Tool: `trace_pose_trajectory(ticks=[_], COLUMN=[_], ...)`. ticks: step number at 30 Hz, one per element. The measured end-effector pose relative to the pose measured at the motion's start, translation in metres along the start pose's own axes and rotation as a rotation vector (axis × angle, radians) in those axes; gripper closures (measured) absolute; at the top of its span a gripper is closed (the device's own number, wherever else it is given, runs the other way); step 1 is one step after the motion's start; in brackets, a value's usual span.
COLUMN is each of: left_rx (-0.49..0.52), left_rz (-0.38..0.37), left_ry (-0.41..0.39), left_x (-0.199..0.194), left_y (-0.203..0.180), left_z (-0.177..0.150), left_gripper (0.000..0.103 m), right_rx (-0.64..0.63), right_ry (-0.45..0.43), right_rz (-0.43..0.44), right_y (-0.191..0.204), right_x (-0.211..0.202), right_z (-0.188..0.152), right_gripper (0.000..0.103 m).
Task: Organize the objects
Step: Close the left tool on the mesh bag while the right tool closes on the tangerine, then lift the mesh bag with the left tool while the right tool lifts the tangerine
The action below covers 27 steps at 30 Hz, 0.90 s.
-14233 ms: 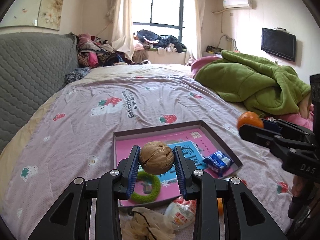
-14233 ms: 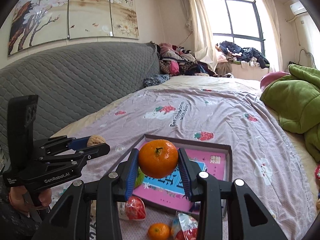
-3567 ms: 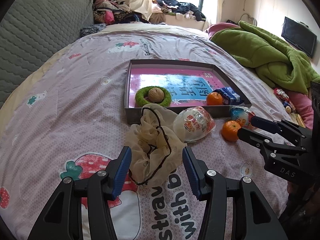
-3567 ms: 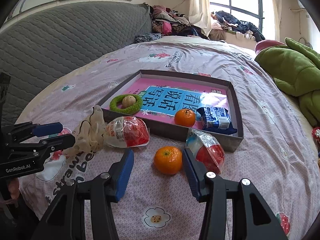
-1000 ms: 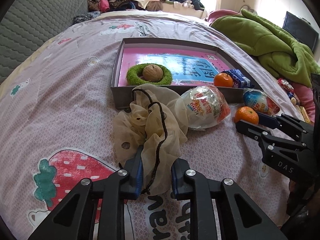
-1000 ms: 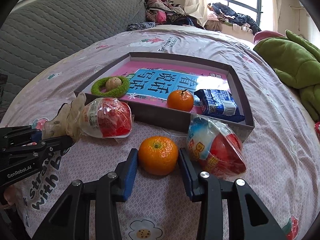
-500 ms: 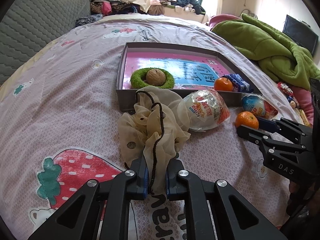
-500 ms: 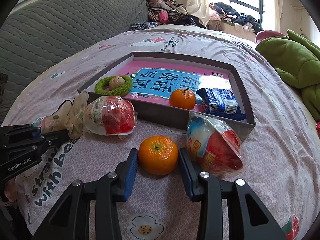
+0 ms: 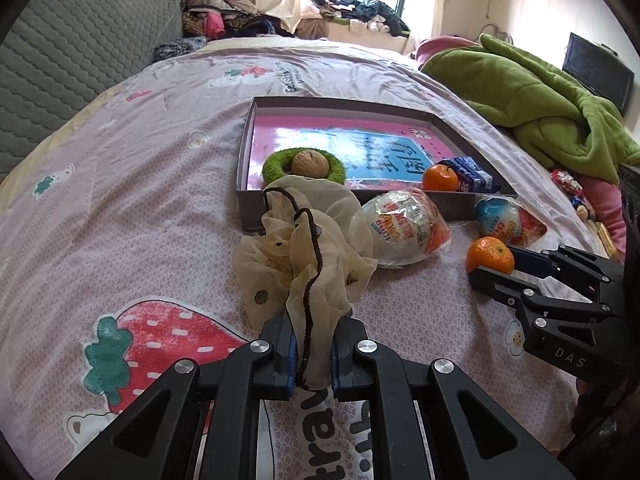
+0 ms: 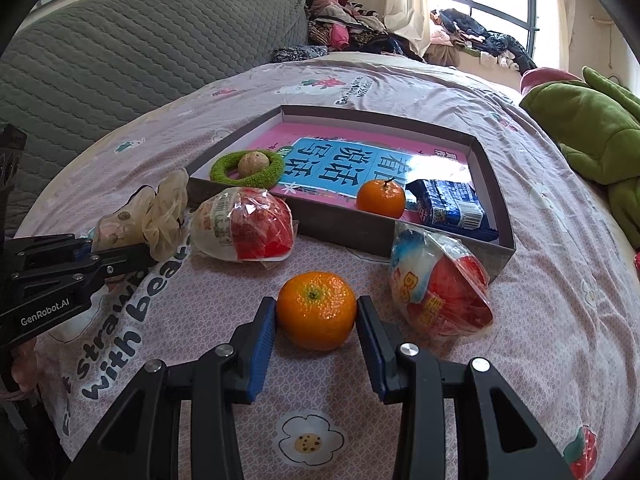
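**Both claws gripping at the tray's near edge**

My left claw (image 9: 312, 354) is pinching the near tail of the cream scrunchie (image 9: 308, 256); its jaws have just been closing and are now together on the gauze and its dark cord. The rest of the scrunchie is lying on the bed (image 9: 120, 184), its far end touching the tray's (image 9: 244, 152) near-left corner.

My right claw (image 10: 316, 334) is clamping the loose orange (image 10: 316, 310), blue pads pressing both its sides, the fruit sitting on the bedspread just short of the tray's front wall.

Two wrapped toy eggs are crowding that wall: one (image 10: 244, 222) between scrunchie and orange, the other (image 10: 440, 284) just right of my right claw, at the tray's near-right corner. The bedspread left of the scrunchie is lying open.

Inside the tray, the green ring (image 9: 304, 164) with the walnut (image 9: 310, 162) in its hole is taking the near-left corner; a second orange (image 10: 380, 198) and a blue packet (image 10: 450, 202) are sitting side by side along the near wall to the right. The middle and far part of the tray is lying open, showing a pink and blue sheet with large Chinese characters.

The bedspread is reading "strawb…" and "with bea…" beside my left claw. One claw body is reading "GenRobot.AI", the other "DAS". The egg wrappers' print is too small for me to read.

A green blanket (image 9: 540, 104) is heaping along the bed's right edge.
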State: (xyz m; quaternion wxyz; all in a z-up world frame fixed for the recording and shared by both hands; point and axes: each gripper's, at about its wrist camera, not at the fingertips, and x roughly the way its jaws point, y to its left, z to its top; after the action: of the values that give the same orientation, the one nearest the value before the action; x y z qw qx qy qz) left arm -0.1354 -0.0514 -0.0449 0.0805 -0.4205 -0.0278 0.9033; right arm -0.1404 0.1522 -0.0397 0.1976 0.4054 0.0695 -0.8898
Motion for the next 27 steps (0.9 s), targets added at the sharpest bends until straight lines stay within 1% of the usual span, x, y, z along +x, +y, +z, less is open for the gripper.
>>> trace_pose_trajectory(ticks=[13, 27], left_rx=[0.046, 0.061], left_rz=[0.012, 0.008], left_ry=[-0.036, -0.058], left_x=[-0.018, -0.029], left_y=[-0.017, -0.025], left_z=[-0.001, -0.002], left_gripper=[0.092, 0.092], right_rx=[0.01, 0.026], right_ry=[-0.031, -0.063], right_rz=[0.009, 0.009], right_y=[0.003, 0.004], right_x=[-0.016, -0.033], right_z=[0.002, 0.0], right_gripper=[0.062, 0.062])
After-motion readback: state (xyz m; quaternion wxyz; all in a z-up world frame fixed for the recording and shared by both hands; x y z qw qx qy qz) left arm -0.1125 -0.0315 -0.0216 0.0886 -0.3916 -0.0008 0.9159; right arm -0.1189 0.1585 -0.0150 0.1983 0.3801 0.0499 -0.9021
